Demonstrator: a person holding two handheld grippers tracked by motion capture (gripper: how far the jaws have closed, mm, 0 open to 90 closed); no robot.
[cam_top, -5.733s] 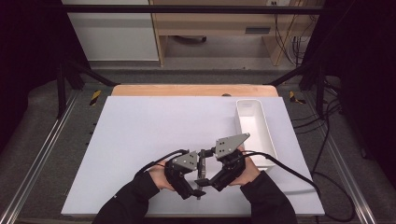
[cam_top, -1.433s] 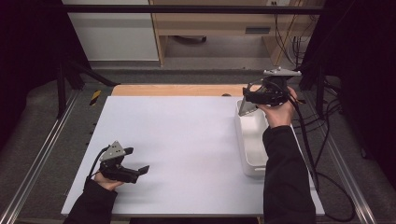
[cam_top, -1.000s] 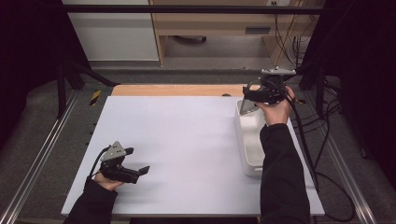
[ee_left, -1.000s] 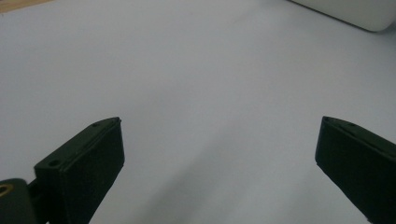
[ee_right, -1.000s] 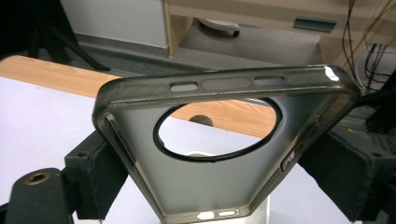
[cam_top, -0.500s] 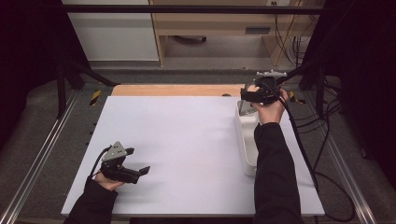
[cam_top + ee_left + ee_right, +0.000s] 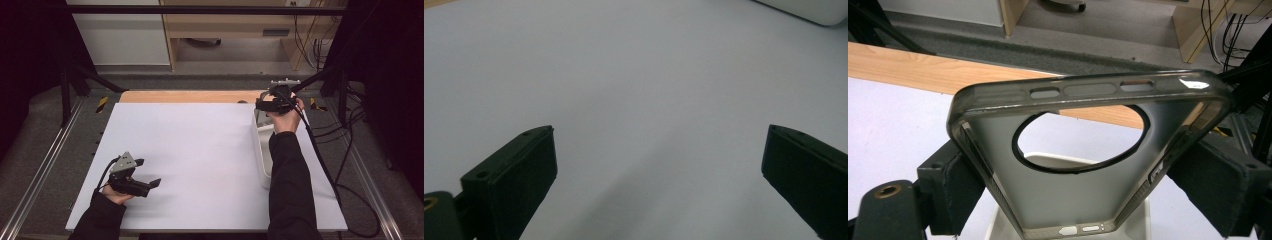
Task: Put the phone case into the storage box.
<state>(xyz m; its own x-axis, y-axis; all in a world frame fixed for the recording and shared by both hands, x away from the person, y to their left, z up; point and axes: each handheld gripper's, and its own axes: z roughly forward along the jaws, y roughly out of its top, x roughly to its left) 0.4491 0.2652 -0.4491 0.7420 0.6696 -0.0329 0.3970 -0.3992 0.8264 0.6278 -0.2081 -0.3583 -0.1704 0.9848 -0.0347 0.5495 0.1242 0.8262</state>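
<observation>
Right tool (image 7: 264, 104) clamps phone case (image 7: 1088, 155); arm outstretched

Tray (image 7: 261, 150) lies on table (image 7: 200, 145), right side. Phone case (image 7: 1083, 160) sits above tray's far end (between right gripper (image 7: 265, 104) jaws). Left gripper (image 7: 145, 175) near front-left.

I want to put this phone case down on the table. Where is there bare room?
Bare: the white mat between the left gripper and the white tray, up to the wooden strip. Crowded: the tray end under the right gripper holding the phone case.
</observation>
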